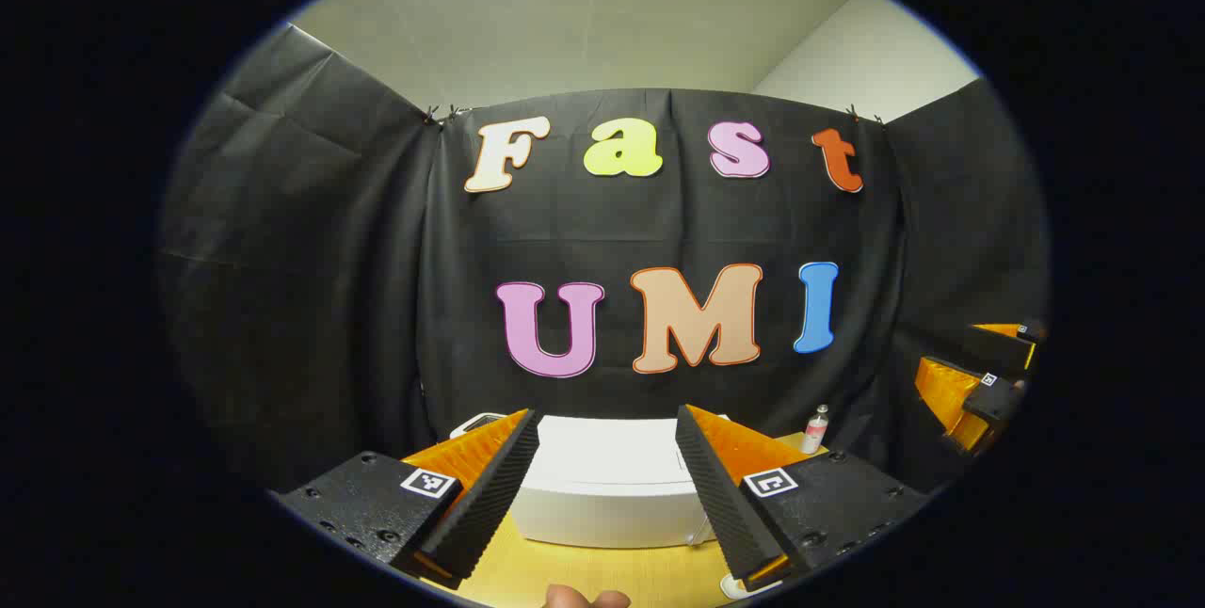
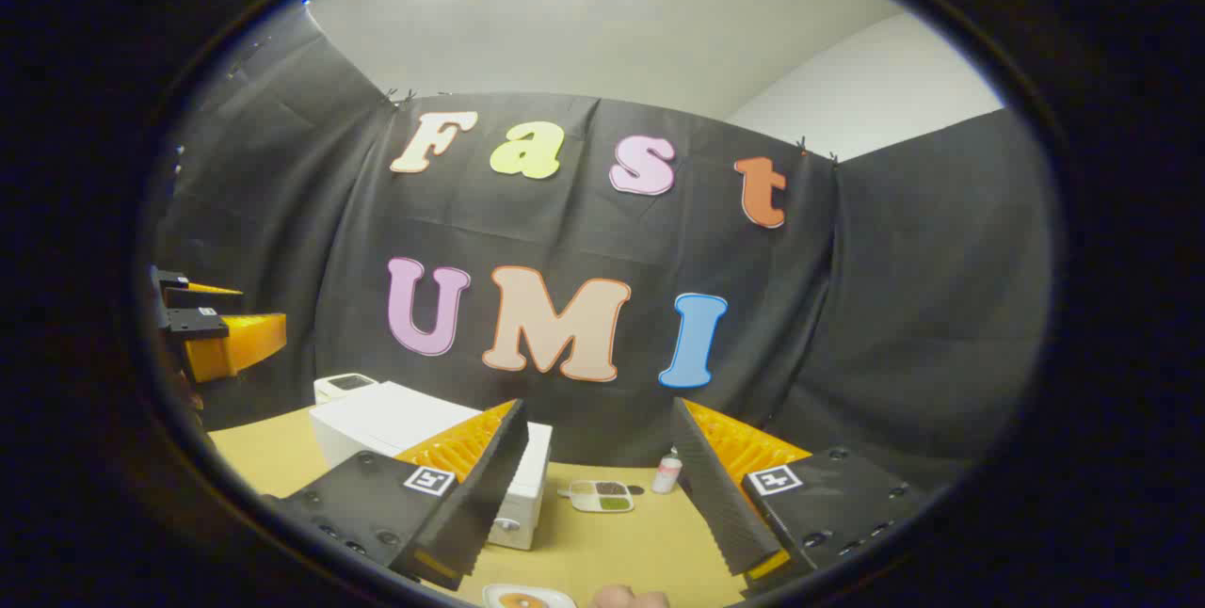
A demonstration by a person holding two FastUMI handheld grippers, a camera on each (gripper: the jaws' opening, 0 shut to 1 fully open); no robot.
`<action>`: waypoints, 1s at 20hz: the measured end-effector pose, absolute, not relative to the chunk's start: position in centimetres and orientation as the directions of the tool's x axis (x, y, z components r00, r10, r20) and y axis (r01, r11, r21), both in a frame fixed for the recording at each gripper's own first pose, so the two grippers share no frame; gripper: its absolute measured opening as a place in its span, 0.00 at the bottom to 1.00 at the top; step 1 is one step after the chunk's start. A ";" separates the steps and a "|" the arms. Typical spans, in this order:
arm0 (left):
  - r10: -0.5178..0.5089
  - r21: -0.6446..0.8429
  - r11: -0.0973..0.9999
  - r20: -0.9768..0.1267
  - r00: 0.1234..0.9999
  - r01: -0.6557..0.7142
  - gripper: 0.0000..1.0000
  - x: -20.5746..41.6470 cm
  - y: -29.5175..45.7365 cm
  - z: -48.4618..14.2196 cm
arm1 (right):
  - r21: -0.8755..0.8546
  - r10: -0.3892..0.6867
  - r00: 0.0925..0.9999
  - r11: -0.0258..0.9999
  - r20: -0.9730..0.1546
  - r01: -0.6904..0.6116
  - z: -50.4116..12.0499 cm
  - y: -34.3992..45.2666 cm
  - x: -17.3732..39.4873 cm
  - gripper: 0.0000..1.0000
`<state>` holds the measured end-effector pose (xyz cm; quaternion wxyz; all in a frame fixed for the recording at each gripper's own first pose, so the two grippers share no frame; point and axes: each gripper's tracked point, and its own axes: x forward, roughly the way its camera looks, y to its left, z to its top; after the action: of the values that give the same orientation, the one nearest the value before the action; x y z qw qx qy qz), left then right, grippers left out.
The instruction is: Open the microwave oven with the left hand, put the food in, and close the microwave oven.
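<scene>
Both grippers hang raised and spread wide, nothing between the fingers: my left gripper [image 1: 607, 486] is lined up straight on the white microwave oven [image 1: 612, 486], my right gripper [image 2: 598, 486] sits off to that oven's right side, and neither touches it. Seen from the right gripper view, the microwave oven [image 2: 424, 439] stands on the wooden table [image 2: 650, 542], its door apparently shut, though the front is partly hidden behind a finger. Food shows as a plate [image 2: 527, 599] near the table's front edge, in front of the oven, with a divided tray [image 2: 601, 495] and a small bottle [image 2: 667, 473] on the oven's right. A small white device [image 2: 344, 386] sits behind the oven. By my reckoning the job has not begun: the door has yet to be opened by my left, the food is not inside, and the closing comes last
</scene>
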<state>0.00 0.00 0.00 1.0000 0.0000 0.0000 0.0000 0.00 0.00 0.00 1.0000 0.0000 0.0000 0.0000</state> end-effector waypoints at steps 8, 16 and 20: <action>-0.008 0.016 1.000 -0.042 0.999 0.009 0.93 0.8 -1.3 -1.7 | 0.016 -0.001 1.000 1.000 -0.008 0.001 -0.9 -1.4 0.6 0.96; -0.009 0.040 0.999 -0.026 1.000 0.010 0.93 1.4 -1.9 -1.3 | 0.020 -0.008 1.000 1.000 0.003 0.008 -0.5 -2.5 1.4 0.96; -0.007 0.034 0.999 -0.029 1.000 0.008 0.96 1.4 -2.3 -1.7 | 0.021 -0.012 1.000 1.000 0.007 0.012 -0.3 -3.0 1.6 0.96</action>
<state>1.45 -2.33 -1.66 0.9997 0.0170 0.0144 -0.0038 1.60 -2.95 -0.35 0.9999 0.0104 -0.0034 -0.0062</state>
